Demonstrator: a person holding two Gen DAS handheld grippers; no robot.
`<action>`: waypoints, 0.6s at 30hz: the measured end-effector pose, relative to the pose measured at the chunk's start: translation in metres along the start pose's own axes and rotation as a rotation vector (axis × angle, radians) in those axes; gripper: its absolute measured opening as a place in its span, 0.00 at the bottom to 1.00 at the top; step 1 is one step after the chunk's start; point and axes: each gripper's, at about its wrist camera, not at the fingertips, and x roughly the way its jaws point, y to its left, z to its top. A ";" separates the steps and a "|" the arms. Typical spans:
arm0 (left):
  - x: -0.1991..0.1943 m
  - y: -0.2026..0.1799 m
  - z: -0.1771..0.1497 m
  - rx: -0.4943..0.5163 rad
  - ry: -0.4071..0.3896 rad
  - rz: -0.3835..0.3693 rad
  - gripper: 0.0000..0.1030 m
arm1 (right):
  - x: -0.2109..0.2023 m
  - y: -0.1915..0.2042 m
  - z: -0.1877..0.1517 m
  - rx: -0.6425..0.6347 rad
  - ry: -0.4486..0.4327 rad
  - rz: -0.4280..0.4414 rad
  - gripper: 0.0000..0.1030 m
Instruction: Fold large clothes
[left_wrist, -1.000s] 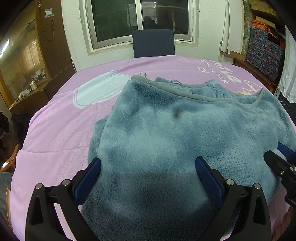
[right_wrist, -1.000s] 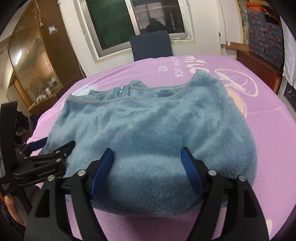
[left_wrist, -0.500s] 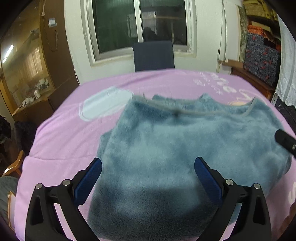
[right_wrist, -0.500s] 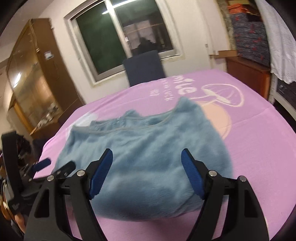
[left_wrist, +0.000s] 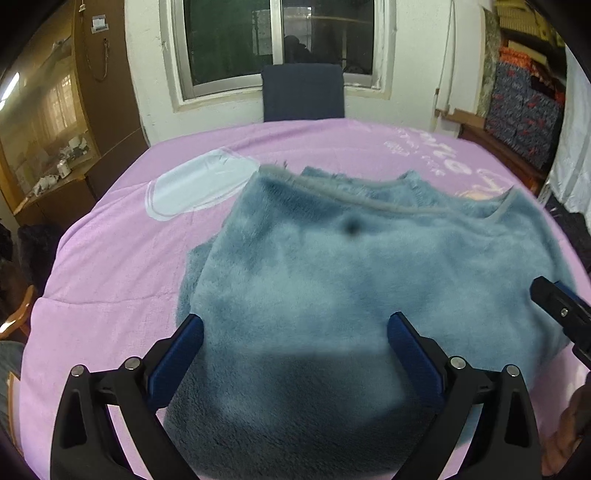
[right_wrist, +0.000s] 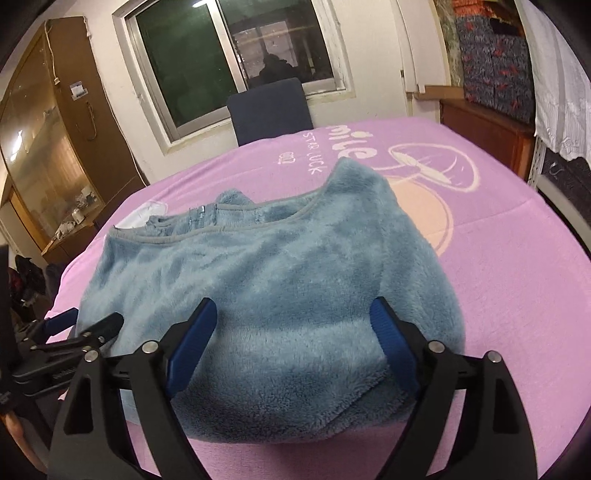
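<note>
Fluffy blue fleece top (right_wrist: 266, 295) lies folded on pink blanket (right_wrist: 517, 277). Left hand-held gripper (left_wrist: 295, 332) apart, empty. Right hand-held gripper (right_wrist: 291, 317) opening, nothing gripped.

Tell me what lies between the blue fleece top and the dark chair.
Only bare pink blanket between fleece top and chair, plus its white lettering, in the right wrist view.

Fleece garment (left_wrist: 332, 280) near hem hidden behind left claw (left_wrist: 295, 332), right claw (left_wrist: 561, 314) cut off at frame edge
</note>
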 end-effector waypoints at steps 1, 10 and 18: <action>-0.007 0.000 0.001 -0.006 -0.019 -0.018 0.97 | -0.010 -0.003 0.000 0.037 -0.015 0.023 0.81; -0.015 -0.020 -0.003 0.022 -0.019 -0.046 0.97 | -0.079 -0.032 -0.046 0.303 -0.041 0.112 0.82; 0.004 -0.014 -0.003 -0.011 0.051 -0.057 0.97 | -0.043 -0.051 -0.066 0.584 0.121 0.217 0.82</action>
